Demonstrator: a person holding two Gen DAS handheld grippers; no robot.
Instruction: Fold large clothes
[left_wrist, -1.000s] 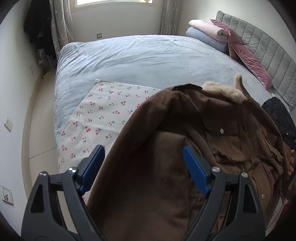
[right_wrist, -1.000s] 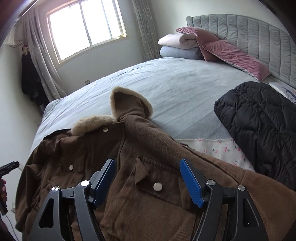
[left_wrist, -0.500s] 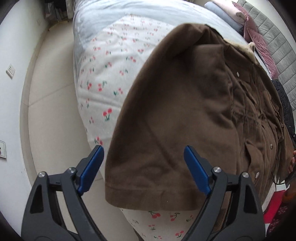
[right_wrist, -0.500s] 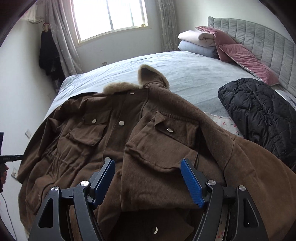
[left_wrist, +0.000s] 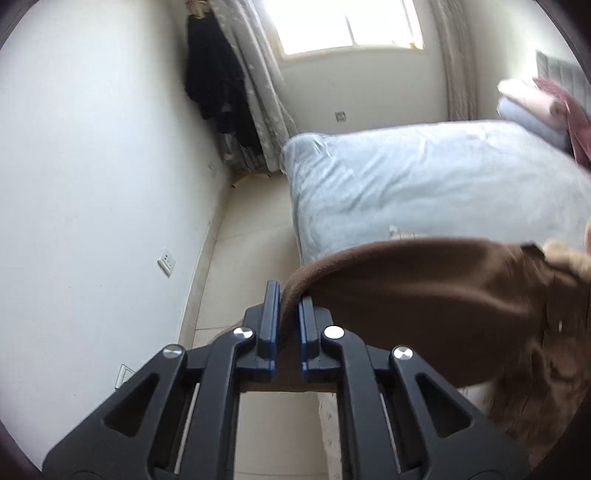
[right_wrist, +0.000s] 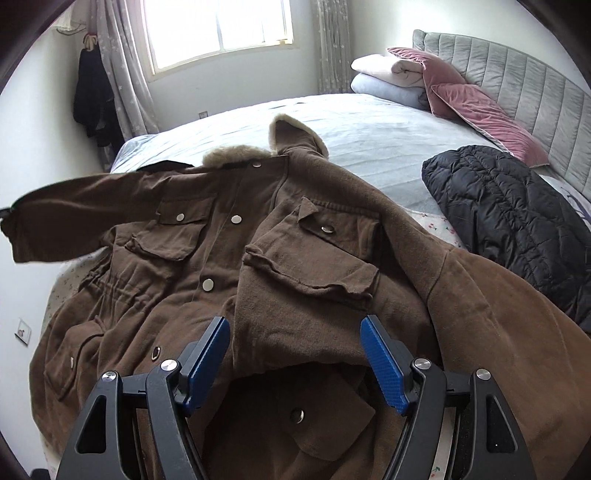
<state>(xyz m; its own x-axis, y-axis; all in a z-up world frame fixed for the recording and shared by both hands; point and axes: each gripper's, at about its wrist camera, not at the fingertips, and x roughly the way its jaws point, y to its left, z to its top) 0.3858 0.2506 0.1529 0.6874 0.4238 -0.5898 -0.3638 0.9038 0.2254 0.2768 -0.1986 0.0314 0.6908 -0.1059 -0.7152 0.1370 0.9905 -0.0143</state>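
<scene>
A large brown corduroy coat (right_wrist: 229, 258) with a fur collar lies face up on the bed, front pockets and snaps showing. My left gripper (left_wrist: 287, 299) is shut on the cuff of the coat's sleeve (left_wrist: 424, 291) and holds it up off the bed's side; in the right wrist view that sleeve (right_wrist: 85, 206) stretches out to the left in the air. My right gripper (right_wrist: 295, 354) is open and empty, hovering over the coat's lower front, its blue pads either side of a pocket flap.
The bed (right_wrist: 369, 129) has a light blue cover. A black quilted jacket (right_wrist: 517, 221) lies at the right. Pink pillows (right_wrist: 480, 110) and folded blankets (right_wrist: 388, 77) sit by the grey headboard. Wall and tiled floor (left_wrist: 251, 229) lie left of the bed.
My left gripper has shut on the sleeve cuff and lifted it out to the left. My right gripper has drawn back a little and stays open over the coat.
</scene>
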